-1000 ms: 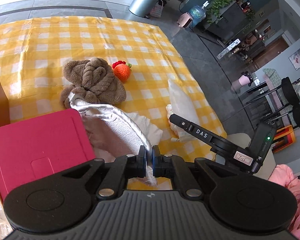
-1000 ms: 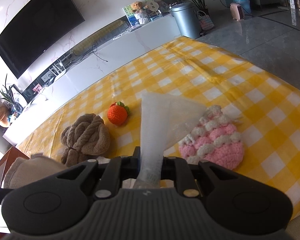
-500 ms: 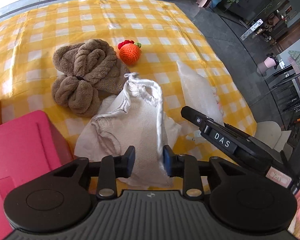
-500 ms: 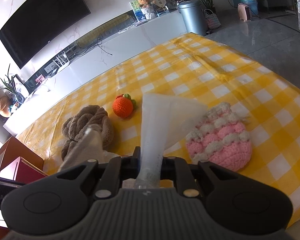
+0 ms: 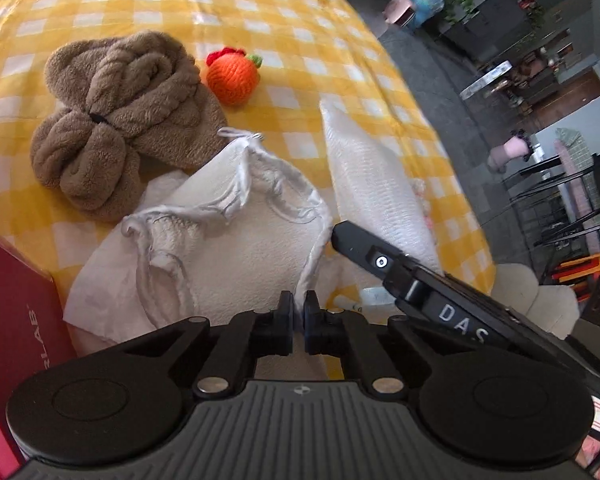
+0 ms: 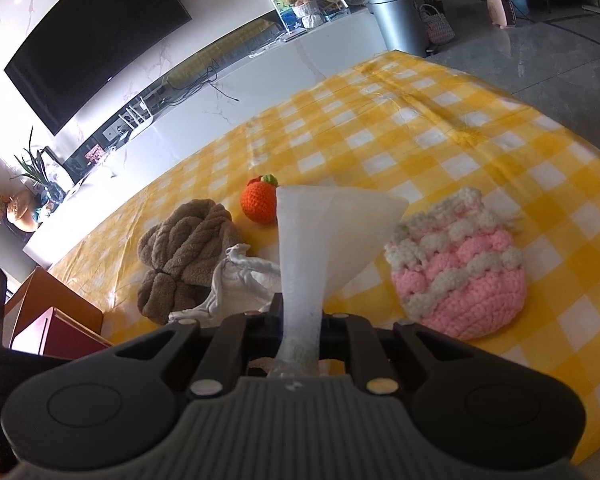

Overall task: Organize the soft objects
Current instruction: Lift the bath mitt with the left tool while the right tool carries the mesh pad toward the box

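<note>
At six o'clock, the left gripper [image 5: 296, 322] pinches the floppy white cloth's [image 5: 236, 240] edge; the right gripper [image 6: 300, 332] squeezes the light white foam sheet [image 6: 324, 232].

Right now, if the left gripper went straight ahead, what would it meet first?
The white cloth, whose trim its jaws already pinch. Beyond that lies the brown towel, though depth is hard to judge.

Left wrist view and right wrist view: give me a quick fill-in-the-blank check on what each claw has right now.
The left claw is shut on the edge of the ____ cloth.
The right claw grips a white ____.
The crocheted fruit beside the brown towel is ____.
The pink-and-white knitted pouch lies on the ____ tablecloth.

Missing: white; bag; orange; yellow-checked
</note>
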A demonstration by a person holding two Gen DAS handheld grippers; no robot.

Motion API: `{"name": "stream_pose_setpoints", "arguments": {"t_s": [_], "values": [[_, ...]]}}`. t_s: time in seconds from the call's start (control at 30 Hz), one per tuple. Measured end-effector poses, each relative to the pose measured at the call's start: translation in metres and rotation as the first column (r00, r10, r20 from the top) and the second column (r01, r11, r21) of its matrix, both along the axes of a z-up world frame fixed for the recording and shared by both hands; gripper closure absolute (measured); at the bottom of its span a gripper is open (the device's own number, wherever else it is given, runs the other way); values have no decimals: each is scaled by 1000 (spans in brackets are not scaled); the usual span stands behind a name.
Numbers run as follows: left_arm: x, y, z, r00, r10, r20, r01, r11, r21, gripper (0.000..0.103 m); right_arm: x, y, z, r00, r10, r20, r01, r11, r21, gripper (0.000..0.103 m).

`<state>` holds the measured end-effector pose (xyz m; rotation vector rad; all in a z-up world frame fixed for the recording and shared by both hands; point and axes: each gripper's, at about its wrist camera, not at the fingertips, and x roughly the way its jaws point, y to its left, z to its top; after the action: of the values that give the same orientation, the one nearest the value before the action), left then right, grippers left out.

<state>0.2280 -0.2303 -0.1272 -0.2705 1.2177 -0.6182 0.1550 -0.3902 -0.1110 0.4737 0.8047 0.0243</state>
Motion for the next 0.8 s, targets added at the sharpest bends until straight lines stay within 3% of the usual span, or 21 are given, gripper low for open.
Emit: {"name": "stream_pose_setpoints", "arguments": {"t_s": [0.13,0.2,0.3,0.37,0.53,0.63,0.8], "values": [[-20,15,33,989,-2,151,6,1000,-29,98,-4,-8,0,999,-33,0,33,999,8,92],[-36,27,56,970,19,241,-9,999,-45,98,-7,-10,4,999,-48,9,48,999,-2,92],[-56,45,85,949,37,313,-15,997,-70,98,-13,-8,15,997,-34,64,34,999,-5,92],[-64,58,99,940,51,337,-26,997,-79,98,-16,-8,22,995,-16,98,16,1000,3,92],[-77,77,129,890,86,447,-57,995,-77,98,-17,-5,29,994,-18,108,21,1000,-21,92],[-83,94,142,875,150,461,-100,986,-130,98,-16,-3,29,994,-10,107,12,1000,-17,92],[-96,115,165,845,135,517,-68,987,-146,98,-18,2,36,989,17,146,-18,1000,5,94]]}}
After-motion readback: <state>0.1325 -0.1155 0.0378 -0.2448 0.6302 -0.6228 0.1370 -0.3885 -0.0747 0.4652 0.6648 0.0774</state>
